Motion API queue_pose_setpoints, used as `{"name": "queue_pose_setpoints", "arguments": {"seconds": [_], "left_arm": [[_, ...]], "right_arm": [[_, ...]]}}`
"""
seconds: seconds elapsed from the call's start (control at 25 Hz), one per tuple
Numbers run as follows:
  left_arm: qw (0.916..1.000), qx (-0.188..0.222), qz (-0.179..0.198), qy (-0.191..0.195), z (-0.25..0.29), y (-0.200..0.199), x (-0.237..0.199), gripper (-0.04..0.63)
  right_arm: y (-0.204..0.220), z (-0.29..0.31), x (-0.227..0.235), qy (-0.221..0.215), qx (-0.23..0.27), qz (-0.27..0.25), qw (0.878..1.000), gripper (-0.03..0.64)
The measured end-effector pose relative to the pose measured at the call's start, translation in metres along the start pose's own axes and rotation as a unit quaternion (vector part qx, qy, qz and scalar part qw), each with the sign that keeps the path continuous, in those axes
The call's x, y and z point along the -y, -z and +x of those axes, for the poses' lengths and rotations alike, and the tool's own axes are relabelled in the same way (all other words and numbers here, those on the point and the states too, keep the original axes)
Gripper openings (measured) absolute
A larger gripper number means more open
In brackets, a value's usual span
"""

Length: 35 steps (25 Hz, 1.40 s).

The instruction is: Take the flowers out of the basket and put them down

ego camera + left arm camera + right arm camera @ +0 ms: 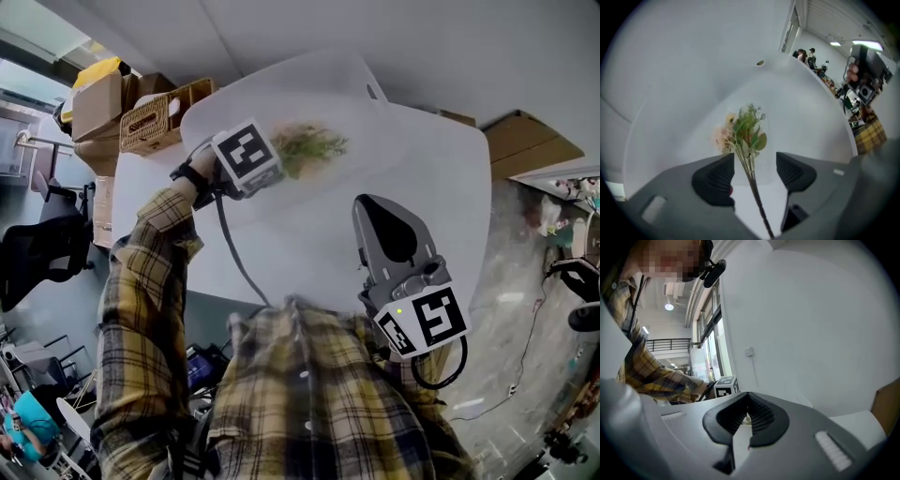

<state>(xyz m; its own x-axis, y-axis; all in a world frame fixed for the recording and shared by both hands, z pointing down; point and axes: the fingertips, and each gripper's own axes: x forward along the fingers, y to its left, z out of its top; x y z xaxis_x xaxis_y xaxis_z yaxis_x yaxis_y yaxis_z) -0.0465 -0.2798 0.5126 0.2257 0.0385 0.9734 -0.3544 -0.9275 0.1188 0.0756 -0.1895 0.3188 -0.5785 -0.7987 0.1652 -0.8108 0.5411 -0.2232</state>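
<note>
I have the flowers point(743, 133) on the worktop point(811, 117), clear of the basket point(150, 122), stem loose in my spread left claw point(754, 164), right claw point(747, 416) pressed together, empty; only withdrawal seems left.

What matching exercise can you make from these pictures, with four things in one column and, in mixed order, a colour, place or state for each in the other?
Things:
1. flowers
2. wicker basket
3. left gripper
4. right gripper

Descriptions:
A. jaws together, nothing between them
B. beside the cardboard boxes
C. green with pale pink
D. jaws apart, thin stems between them, not pressed

Pairs: 1-C, 2-B, 3-D, 4-A
</note>
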Motion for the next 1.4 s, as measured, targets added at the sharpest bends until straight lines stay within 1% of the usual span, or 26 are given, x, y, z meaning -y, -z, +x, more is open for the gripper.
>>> {"name": "queue_pose_setpoints", "arguments": {"seconds": [0.08, 0.24, 0.36, 0.44, 0.52, 0.56, 0.72, 0.96, 1.12, 1.28, 1.4], "left_arm": [[0.9998, -0.012, -0.006, 0.012, 0.007, 0.003, -0.001, 0.281], [0.9992, -0.024, -0.017, 0.027, 0.018, 0.003, -0.002, 0.278], [0.9990, -0.035, -0.017, 0.022, 0.030, 0.004, -0.006, 0.250], [0.9988, -0.047, -0.013, 0.010, 0.039, 0.008, -0.014, 0.227], [0.9985, -0.054, -0.014, 0.002, 0.046, 0.011, -0.020, 0.169], [0.9984, -0.054, -0.016, 0.002, 0.047, 0.011, -0.021, 0.112], [0.9982, -0.057, -0.018, -0.008, 0.047, 0.012, -0.025, 0.055], [0.9986, -0.047, -0.023, -0.011, 0.038, 0.009, -0.018, 0.041], [0.9985, -0.041, -0.022, -0.028, 0.028, 0.008, -0.016, 0.037], [0.9988, -0.026, -0.012, -0.040, 0.018, 0.005, -0.017, 0.035], [0.9988, -0.007, -0.011, -0.048, 0.003, 0.002, -0.019, 0.034]], "right_arm": [[0.000, -0.001, 0.001, 0.001, -0.002, 0.001, 1.000, 0.005], [0.001, -0.004, 0.001, 0.002, -0.008, 0.004, 1.000, 0.005], [0.004, -0.003, 0.002, 0.002, -0.012, 0.002, 1.000, 0.005], [0.005, 0.000, 0.001, 0.003, -0.013, 0.002, 1.000, 0.005], [0.006, 0.003, 0.001, 0.004, -0.013, 0.002, 1.000, 0.005], [0.007, 0.004, 0.001, 0.004, -0.013, 0.002, 1.000, 0.005], [0.010, 0.004, 0.002, 0.007, -0.016, 0.003, 1.000, 0.005], [0.005, -0.002, -0.003, -0.001, -0.016, 0.001, 1.000, 0.005], [0.000, -0.007, -0.006, -0.002, -0.012, -0.004, 1.000, 0.005], [0.000, -0.006, -0.010, -0.001, -0.009, -0.008, 1.000, 0.005], [-0.003, -0.005, -0.013, 0.000, -0.006, -0.014, 1.000, 0.005]]}}
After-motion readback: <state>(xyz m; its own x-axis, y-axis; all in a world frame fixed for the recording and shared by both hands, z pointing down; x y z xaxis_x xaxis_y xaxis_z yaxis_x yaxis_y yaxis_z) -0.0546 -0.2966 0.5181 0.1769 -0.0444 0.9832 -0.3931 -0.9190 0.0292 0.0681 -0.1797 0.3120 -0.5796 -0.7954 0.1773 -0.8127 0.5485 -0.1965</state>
